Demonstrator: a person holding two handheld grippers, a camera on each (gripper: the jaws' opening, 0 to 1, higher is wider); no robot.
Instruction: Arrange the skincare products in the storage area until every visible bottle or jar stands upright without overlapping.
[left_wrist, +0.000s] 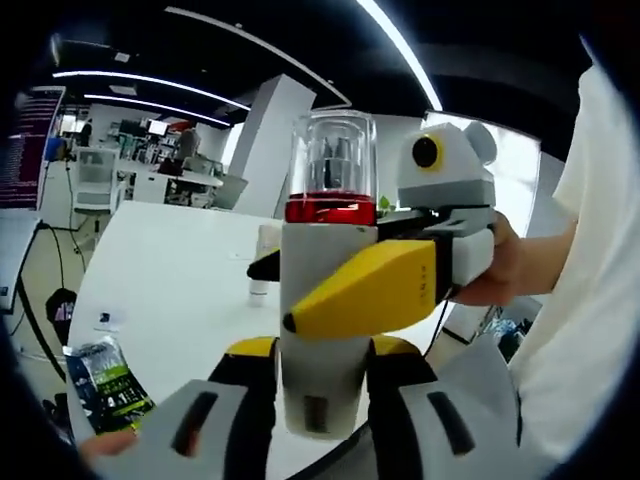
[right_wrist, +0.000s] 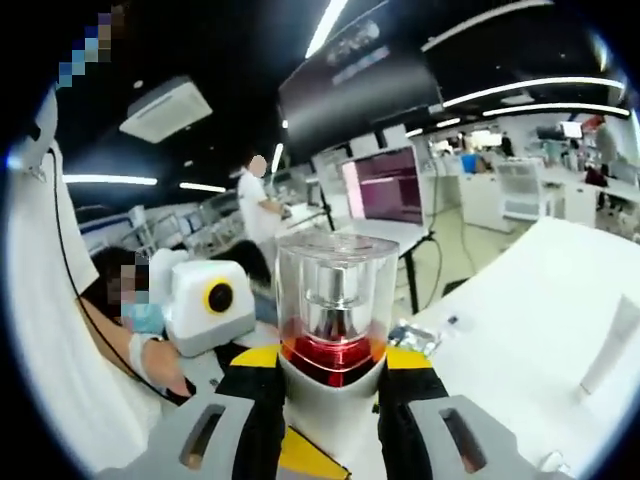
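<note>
Item one — pump bottle: pale body, red collar, clear domed cap showing a silver pump inside. It is standing upright in the air above the white table, not resting on it, and is being held from two sides at once.

Left hand-held gripper: rising from the bottom of the left gripper view, its yellow-and-black jaws are pressing against the lower body of the bottle, one on each side.

Right hand-held gripper: reaching in from the right of the left gripper view, its yellow jaw is lying across the bottle's front and a black one is passing behind. In the right gripper view the same gripper is pinching the bottle just under the red collar.

Further items on the table — a dark sachet with green print near the edge and a small white tube standing well behind the bottle; a white tube is also showing in the right gripper view.
</note>
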